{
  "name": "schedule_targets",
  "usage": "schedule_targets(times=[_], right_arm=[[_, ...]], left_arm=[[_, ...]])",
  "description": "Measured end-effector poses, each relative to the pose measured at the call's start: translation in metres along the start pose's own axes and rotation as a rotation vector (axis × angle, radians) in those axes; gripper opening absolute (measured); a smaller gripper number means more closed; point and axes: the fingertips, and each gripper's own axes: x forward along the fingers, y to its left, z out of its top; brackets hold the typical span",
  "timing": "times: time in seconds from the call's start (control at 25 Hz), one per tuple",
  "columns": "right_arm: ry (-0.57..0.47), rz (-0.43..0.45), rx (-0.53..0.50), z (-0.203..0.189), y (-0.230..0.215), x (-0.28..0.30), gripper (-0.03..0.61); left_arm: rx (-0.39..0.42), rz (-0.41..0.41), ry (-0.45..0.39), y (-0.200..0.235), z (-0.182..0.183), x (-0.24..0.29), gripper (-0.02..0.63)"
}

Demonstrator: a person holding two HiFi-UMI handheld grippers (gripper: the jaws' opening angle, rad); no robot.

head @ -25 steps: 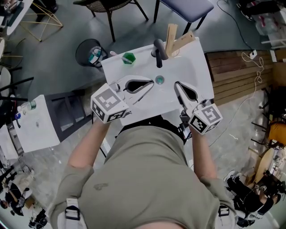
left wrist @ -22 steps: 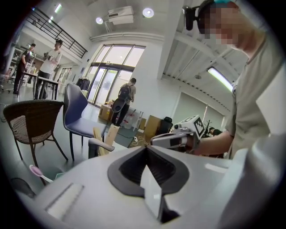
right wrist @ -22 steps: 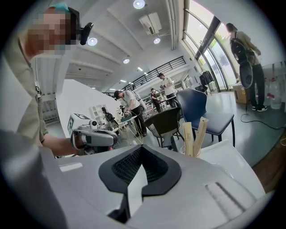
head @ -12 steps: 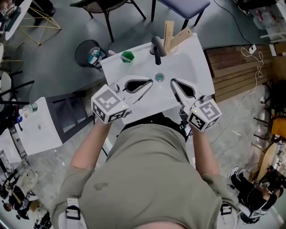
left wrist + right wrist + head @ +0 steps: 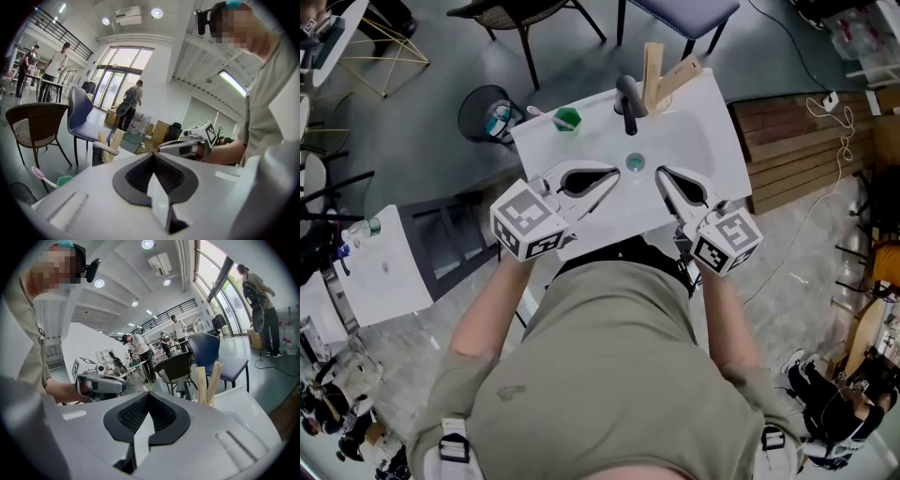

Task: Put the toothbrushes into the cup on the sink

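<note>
Toothbrushes (image 5: 661, 75): 2 flat wooden sticks, standing tilted in the cup (image 5: 209, 402) at the sink's (image 5: 712, 141) back right corner, just right of the faucet (image 5: 630, 103). The cup barely shows in the head view, since sticks and faucet cover it. The right gripper view gives only its pale rim. Can't make out bristles or print on the sticks.

My left tongs (image 5: 153, 161) are pressed together w/ nothing btwn them. My right tongs (image 5: 147, 398) are likewise closed and empty. Both hover over the basin's near half, tips twd the drain (image 5: 635, 166), well apart from the cup. My torso hides the sink's near edge and all below it.

The sink is white, w/ the dark faucet at back centre. Grey floor (image 5: 422, 141) all round. The room is big and bright, w/ tall windows and round ceiling lights. Several people stand far back, too small to make out.

At the sink's back left is a green thing (image 5: 569, 119), w/ a pink-tipped stick (image 5: 40, 173) just beside it. Can't tell if that's a brush.

Past that corner is a dark bin (image 5: 483, 111) w/ a bottle (image 5: 497, 117) in it. A wicker chair (image 5: 35, 122) and a blue chair (image 5: 82, 117) stand beyond the sink. Wooden planks (image 5: 797, 150) lie on the floor to the right. A white unit (image 5: 380, 267) is to my left, w/ dark clutter around it that I can't sort out.
</note>
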Motion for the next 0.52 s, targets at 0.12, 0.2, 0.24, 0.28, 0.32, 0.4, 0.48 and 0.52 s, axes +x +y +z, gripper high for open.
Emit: schedule_targets(times=[0.12,0.2,0.24,0.28,0.32,0.4,0.48,0.52], right_arm=[[-0.005,-0.001,0.004,-0.0002,-0.0018,-0.0016,0.011],[-0.009,-0.001,0.006,-0.0002,-0.0023,-0.0020,0.011],[-0.011,-0.001,0.008,-0.0003,-0.0025,-0.0018,0.011],[-0.013,0.000,0.009,-0.0005,-0.0026,-0.0014,0.011],[-0.013,0.001,0.010,-0.0009,-0.0028,-0.0010,0.011],[-0.013,0.004,0.011,-0.0018,-0.0031,-0.0006,0.011],[-0.011,0.007,0.010,-0.0024,-0.0035,-0.0004,0.011],[-0.010,0.009,0.010,-0.0026,-0.0038,-0.0003,0.011]], left_arm=[[0.001,0.004,0.008,-0.0020,-0.0023,0.0004,0.006],[0.001,0.006,0.012,-0.0030,-0.0031,-0.0002,0.006],[0.002,0.008,0.014,-0.0032,-0.0032,-0.0005,0.006],[0.002,0.009,0.015,-0.0033,-0.0034,-0.0006,0.006],[0.002,0.010,0.016,-0.0035,-0.0036,-0.0004,0.006],[0.001,0.011,0.017,-0.0047,-0.0042,0.0006,0.006],[0.000,0.010,0.018,-0.0061,-0.0044,0.0022,0.006],[0.000,0.010,0.018,-0.0067,-0.0043,0.0030,0.006]])
